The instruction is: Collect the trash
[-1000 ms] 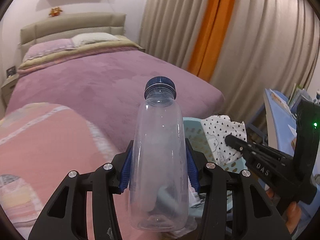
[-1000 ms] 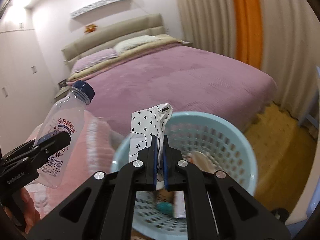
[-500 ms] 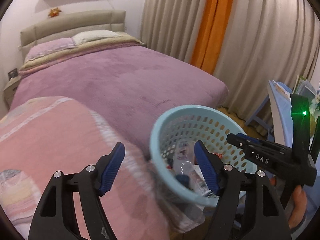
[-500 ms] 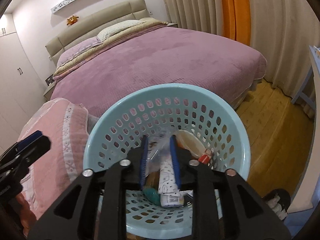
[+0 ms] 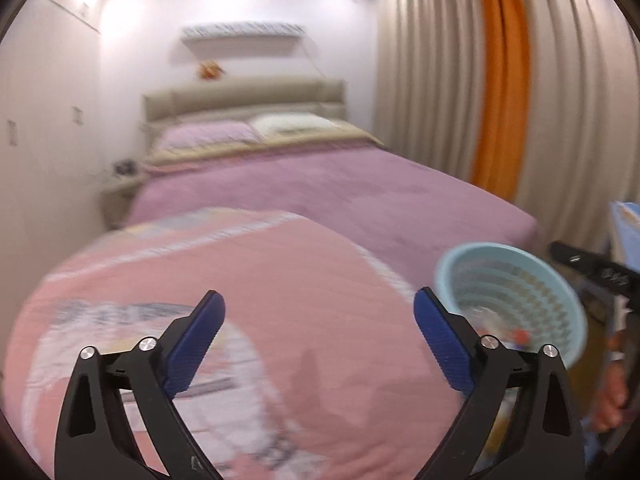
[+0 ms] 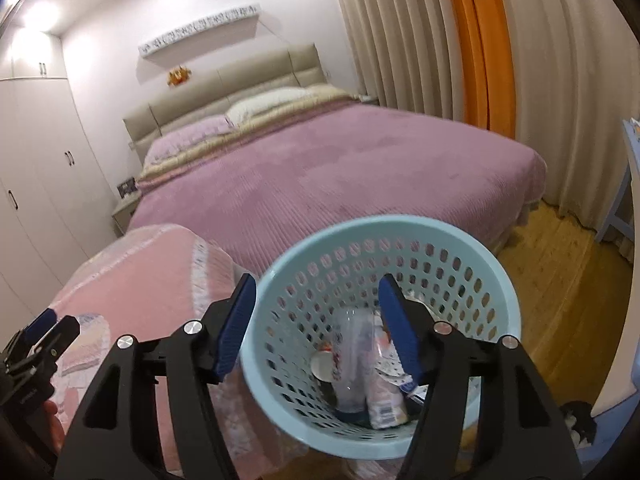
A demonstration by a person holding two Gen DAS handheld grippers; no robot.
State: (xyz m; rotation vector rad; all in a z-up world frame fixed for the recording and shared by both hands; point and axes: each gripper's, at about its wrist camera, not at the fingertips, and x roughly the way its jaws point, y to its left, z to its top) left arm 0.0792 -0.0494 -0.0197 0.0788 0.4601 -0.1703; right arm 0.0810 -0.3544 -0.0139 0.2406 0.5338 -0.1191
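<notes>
A light blue perforated basket (image 6: 472, 252) stands by the bed and holds a clear plastic bottle (image 6: 354, 354) and other wrappers. My right gripper (image 6: 318, 312) is open and empty above the basket's near rim. My left gripper (image 5: 319, 320) is open and empty over a pink quilt (image 5: 248, 272); the basket (image 5: 560, 292) lies to its right in that view. The left gripper also shows at the lower left of the right wrist view (image 6: 40, 330).
A bed with a purple cover (image 6: 320, 168) fills the middle. Beige and orange curtains (image 6: 480, 48) hang on the right. A white wardrobe (image 6: 36, 168) is at left. Wooden floor (image 6: 572, 280) and a blue table leg (image 6: 624, 200) lie right of the basket.
Both grippers opened: the bottle left my left gripper and the dotted wrapper left my right one, both now in the basket. The left gripper swung left over the pink quilt.
</notes>
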